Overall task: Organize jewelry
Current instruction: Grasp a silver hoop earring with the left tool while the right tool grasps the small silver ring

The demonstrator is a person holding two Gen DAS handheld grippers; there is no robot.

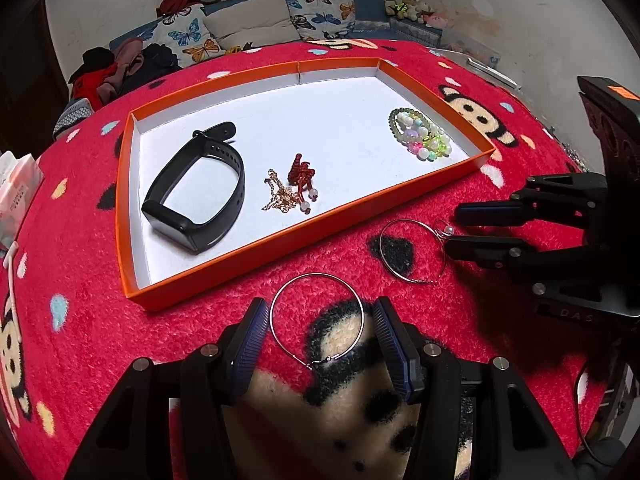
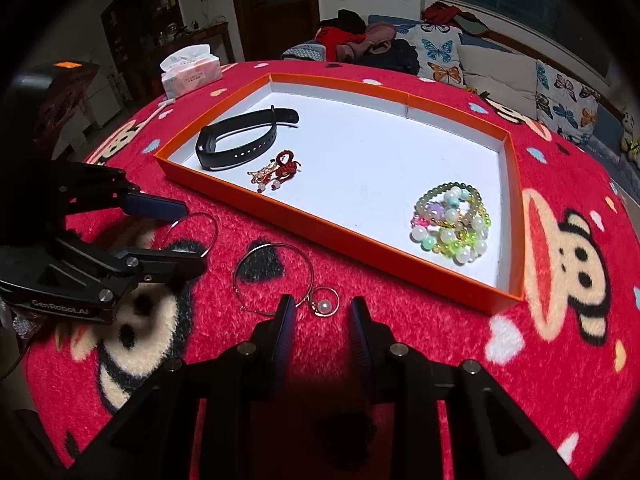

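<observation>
A thin silver hoop (image 1: 318,274) lies on the red cloth between the fingers of my left gripper (image 1: 320,304), which is open; a small gap shows at the right pad. The same hoop (image 2: 216,236) and left gripper (image 2: 194,236) appear in the right wrist view. My right gripper (image 2: 322,300) is open around a small pearl ring (image 2: 325,306) that lies against a second hoop (image 2: 276,244). The orange tray (image 1: 304,236) holds a black band (image 1: 176,232), a gold chain (image 1: 280,196), a red knot charm (image 1: 302,172) and bead bracelets (image 1: 420,136).
The red monkey-print cloth (image 2: 440,360) covers a round table. A tissue pack (image 2: 192,68) stands at its far edge beyond the tray. A sofa with butterfly cushions (image 1: 320,4) and a heap of clothes lies behind the table.
</observation>
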